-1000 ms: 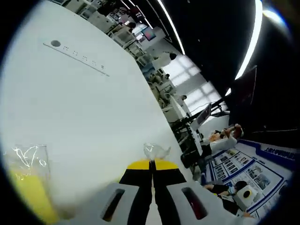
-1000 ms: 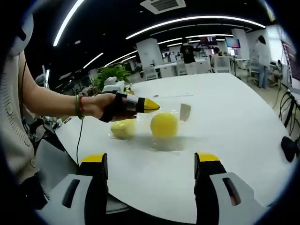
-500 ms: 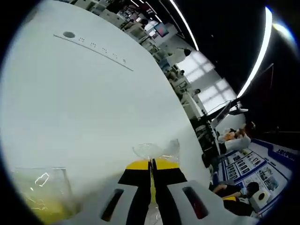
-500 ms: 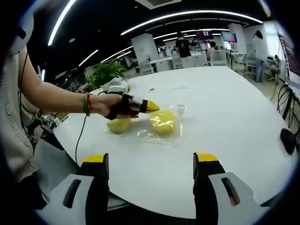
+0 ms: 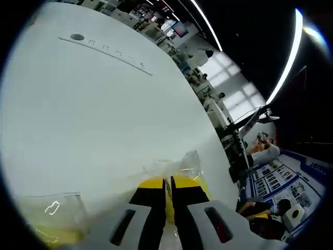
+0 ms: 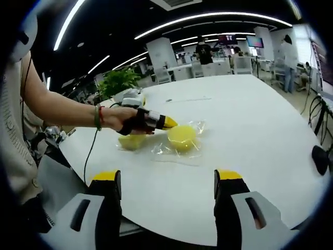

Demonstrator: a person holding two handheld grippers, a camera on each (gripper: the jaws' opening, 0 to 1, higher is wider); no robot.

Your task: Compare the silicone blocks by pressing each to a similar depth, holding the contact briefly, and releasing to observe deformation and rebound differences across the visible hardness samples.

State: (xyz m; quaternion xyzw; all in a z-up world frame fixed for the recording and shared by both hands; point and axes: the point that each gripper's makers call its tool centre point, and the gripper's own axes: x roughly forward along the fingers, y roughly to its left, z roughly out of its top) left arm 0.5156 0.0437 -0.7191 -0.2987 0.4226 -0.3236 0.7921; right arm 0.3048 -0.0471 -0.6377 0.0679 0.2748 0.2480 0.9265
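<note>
The right gripper view shows the whole scene: the left gripper [image 6: 167,123], jaws closed and holding nothing, its yellow tips at the edge of the round yellow block [image 6: 182,137] in its clear bag [image 6: 177,148], with a second bagged block [image 6: 132,141] beside it on the white table [image 6: 250,125]. The left gripper view gives only close yellow [image 5: 197,183] behind its own tips. The right gripper [image 6: 166,179] hangs wide open and empty above the table; the left's tips have dropped lower toward the block than a second ago.

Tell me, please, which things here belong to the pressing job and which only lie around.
Belong to the job:
- round yellow block in a clear bag
- second yellow block in a clear bag
- left gripper, tip at the round block
- right gripper, held back, jaws apart

Only lying around:
- white table
- green plant
- black object at the table edge
</note>
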